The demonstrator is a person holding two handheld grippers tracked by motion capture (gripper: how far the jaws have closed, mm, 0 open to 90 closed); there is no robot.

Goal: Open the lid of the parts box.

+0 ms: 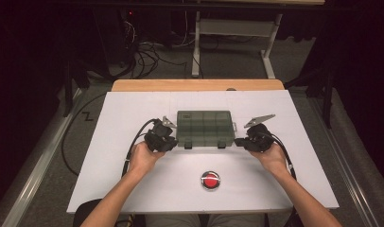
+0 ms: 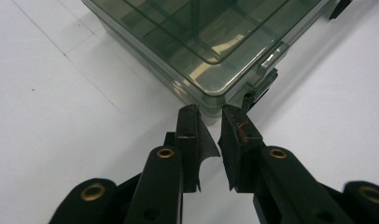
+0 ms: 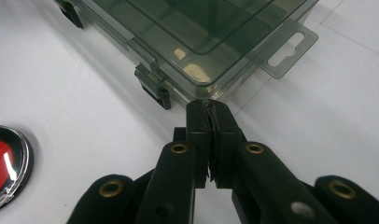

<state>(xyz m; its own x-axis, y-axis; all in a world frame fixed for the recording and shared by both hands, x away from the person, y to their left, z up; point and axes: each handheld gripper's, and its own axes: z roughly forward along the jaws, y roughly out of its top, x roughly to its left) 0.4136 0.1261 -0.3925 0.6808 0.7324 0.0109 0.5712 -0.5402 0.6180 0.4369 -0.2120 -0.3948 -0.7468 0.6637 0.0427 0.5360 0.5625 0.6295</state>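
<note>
A closed smoky-green clear plastic compartment box [image 1: 205, 127] lies flat at the middle of the white table [image 1: 133, 189]. My left gripper [image 1: 173, 142] is at its near left corner. In the left gripper view the box [image 2: 201, 37] has that corner pinched between the tips of the left gripper [image 2: 212, 112], with a narrow gap behind the tips. My right gripper [image 1: 241, 142] is at the near right corner. In the right gripper view the right gripper [image 3: 207, 103] has its jaws pressed together, tips touching the corner of the box [image 3: 192, 32].
A red push button [image 1: 210, 180] sits on the table in front of the box, also at the left edge as the button [image 3: 1, 163]. Two dark latches [image 1: 187, 145] line the box's near side; a hang tab [image 3: 285, 49] sticks out. Cables [image 1: 147, 56] lie on the floor beyond.
</note>
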